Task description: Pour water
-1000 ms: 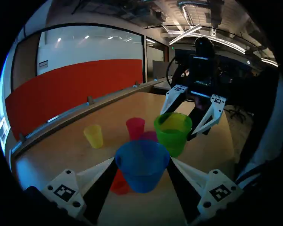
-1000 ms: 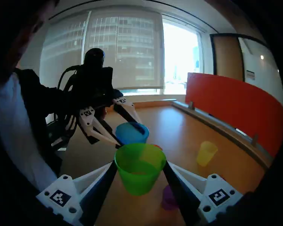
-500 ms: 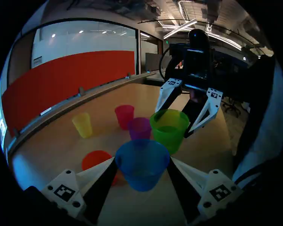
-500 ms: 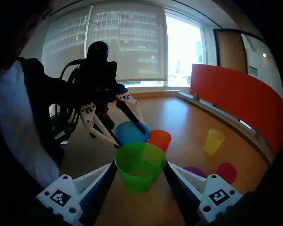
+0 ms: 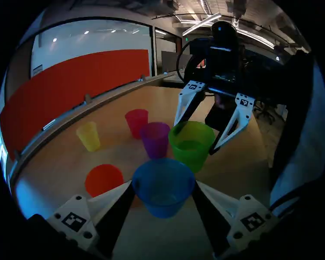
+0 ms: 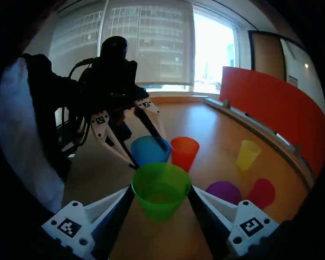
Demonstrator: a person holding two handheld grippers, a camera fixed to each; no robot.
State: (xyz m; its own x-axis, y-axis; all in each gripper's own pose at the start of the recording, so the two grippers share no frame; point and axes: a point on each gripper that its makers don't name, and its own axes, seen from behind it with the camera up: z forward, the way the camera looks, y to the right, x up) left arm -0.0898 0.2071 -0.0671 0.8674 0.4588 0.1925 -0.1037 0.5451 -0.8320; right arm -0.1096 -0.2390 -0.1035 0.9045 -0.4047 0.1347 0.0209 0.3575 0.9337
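Observation:
My left gripper [image 5: 162, 195] is shut on a blue cup [image 5: 163, 187], held upright above the wooden table [image 5: 232, 160]. Facing it, my right gripper [image 6: 161, 200] is shut on a green cup [image 6: 161, 190] with some liquid at its bottom. In the left gripper view the green cup [image 5: 191, 145] hangs just beyond the blue one, gripped by the right gripper [image 5: 210, 130]. In the right gripper view the blue cup [image 6: 148, 150] sits between the left gripper's fingers [image 6: 115, 145], just behind the green cup.
On the table stand an orange cup [image 5: 104, 180], a purple cup [image 5: 155, 139], a pink cup [image 5: 136, 122] and a yellow cup [image 5: 88, 135]. A red partition [image 5: 76, 82] runs along the table's far edge. A person's sleeve [image 6: 19, 143] is beside the left gripper.
Both grippers have risen and tipped downward with their cups, so more of the table shows; the orange, purple and pink cups have come fully into sight. The two held cups stay close together.

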